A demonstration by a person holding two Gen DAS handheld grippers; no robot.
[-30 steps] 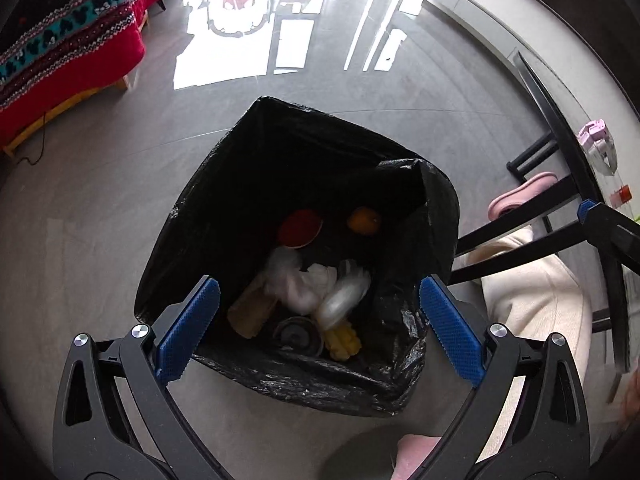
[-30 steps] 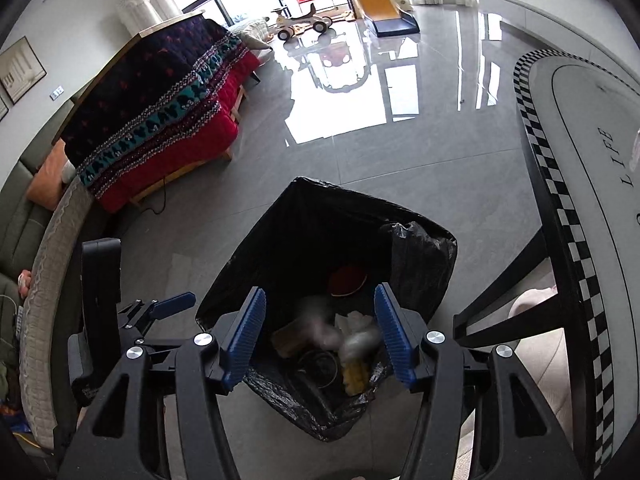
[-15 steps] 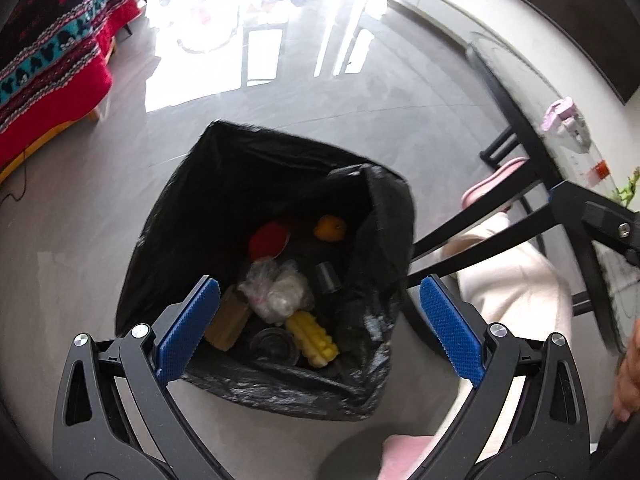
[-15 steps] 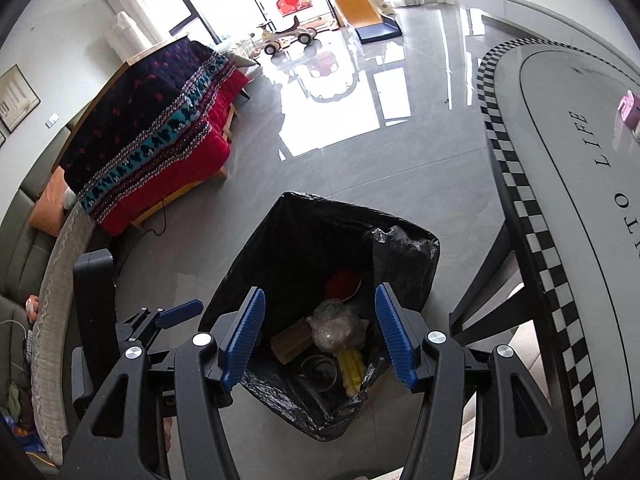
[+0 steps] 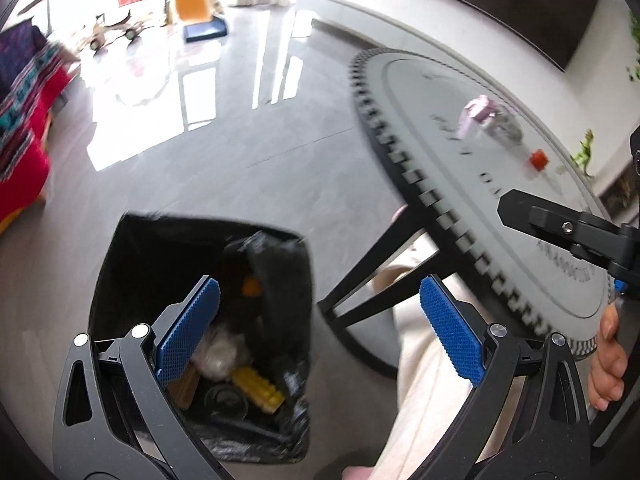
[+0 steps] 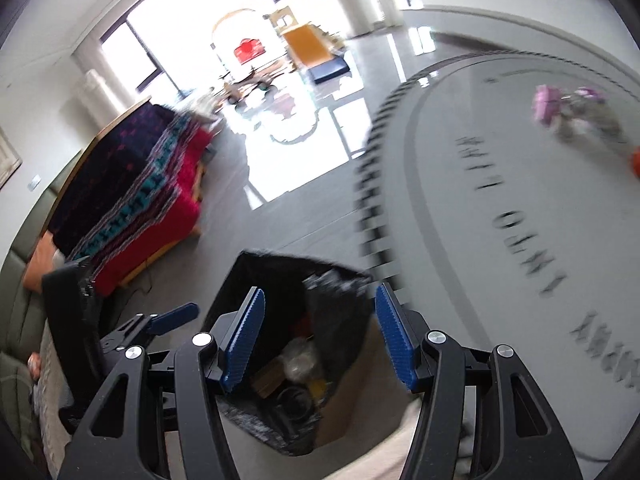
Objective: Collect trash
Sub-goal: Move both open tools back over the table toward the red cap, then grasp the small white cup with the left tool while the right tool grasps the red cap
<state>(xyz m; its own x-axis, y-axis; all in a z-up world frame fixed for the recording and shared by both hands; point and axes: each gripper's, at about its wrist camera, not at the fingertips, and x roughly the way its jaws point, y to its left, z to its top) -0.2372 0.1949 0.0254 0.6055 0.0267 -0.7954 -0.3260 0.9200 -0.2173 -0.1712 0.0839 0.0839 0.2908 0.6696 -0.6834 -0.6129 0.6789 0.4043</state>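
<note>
A black trash bag (image 5: 132, 264) stands open on the floor and holds several pieces of trash, among them a yellow corn cob (image 5: 260, 390) and an orange fruit (image 5: 252, 289). It also shows in the right wrist view (image 6: 256, 280). My left gripper (image 5: 316, 336) is open and empty, above the bag's right edge. My right gripper (image 6: 320, 336) is open and empty above the bag. On the round grey table (image 5: 440, 120) lie a pink and clear wrapper (image 5: 478, 114) and a small red item (image 5: 538, 159). The wrapper (image 6: 568, 110) is blurred in the right wrist view.
The table (image 6: 500, 240) has a checkered rim and black legs (image 5: 372, 264). A sofa with a red and dark patterned blanket (image 6: 132, 200) stands at the left. Toys and a slide (image 6: 308, 44) are far back by the windows. My cream trouser leg (image 5: 424, 380) is below the table edge.
Both grippers have lifted and swung right, away from the bag toward the table. The table top with its wrapper has come into view. Both grippers stay open.
</note>
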